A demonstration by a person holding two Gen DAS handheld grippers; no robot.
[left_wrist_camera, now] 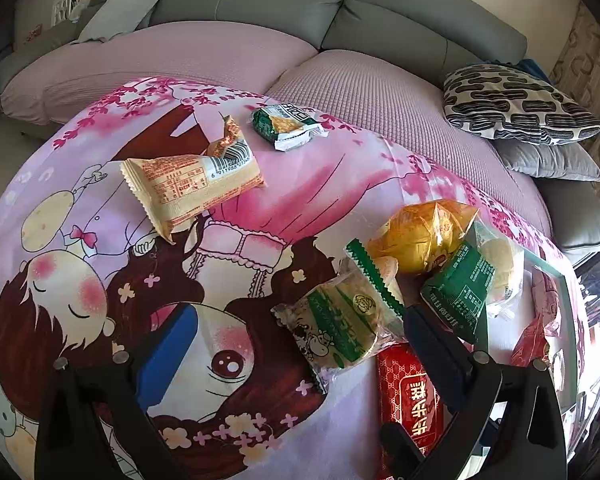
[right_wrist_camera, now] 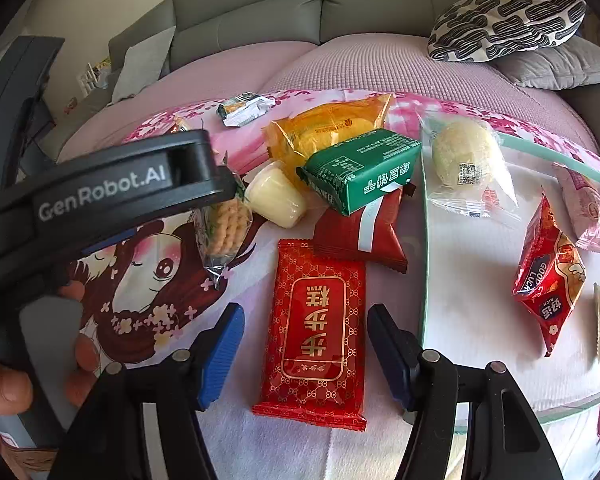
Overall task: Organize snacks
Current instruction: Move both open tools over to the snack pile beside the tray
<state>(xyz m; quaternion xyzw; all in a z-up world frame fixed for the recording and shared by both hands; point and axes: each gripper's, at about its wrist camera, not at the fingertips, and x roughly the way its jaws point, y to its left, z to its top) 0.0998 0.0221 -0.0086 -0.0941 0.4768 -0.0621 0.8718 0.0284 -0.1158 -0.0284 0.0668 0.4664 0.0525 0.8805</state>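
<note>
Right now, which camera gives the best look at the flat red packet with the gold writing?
The right wrist view: the red packet lies whole between the open right gripper fingers. The left wrist view shows only part of it, cut off by the left gripper's finger.

Both grippers, left gripper [left_wrist_camera: 300, 344] and right gripper [right_wrist_camera: 304, 352], wide open, low, empty.

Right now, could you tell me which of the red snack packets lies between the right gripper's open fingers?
The flat bright-red packet with gold characters; the dark-red packet lies beyond it, and the red-and-orange pouch sits on the glass tray.
</note>
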